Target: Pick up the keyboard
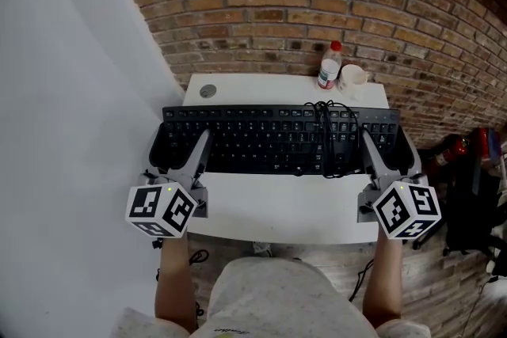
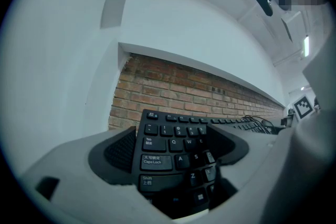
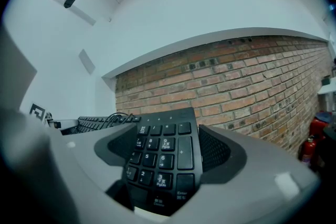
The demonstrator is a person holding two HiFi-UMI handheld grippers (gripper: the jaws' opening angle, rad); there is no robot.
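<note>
Right now the left tongs (image 1: 178, 150) stand wide apart over the left end of the black keyboard (image 1: 277, 140). The outer pad is just off the short edge and the inner one is over the letter keys, so nothing is pinched. The keyboard lies across the middle of the white worktop (image 1: 277, 210), and a bundled cable (image 1: 325, 134) is heaped on its keys right of centre. At the right end, the right tongs (image 1: 390, 148) are likewise apart, straddling the number pad.

I judge the board light, stiff and long, with slick plastic edges. A level hold at both ends together should suit it, though the loose cable may slide off.

Only the head view shows me the bottle (image 1: 329, 66) and cup (image 1: 352, 78) behind, at the worktop's upper right. Only the gripper views show how close each pad sits to the board's edge, but I cannot tell whether they touch.
</note>
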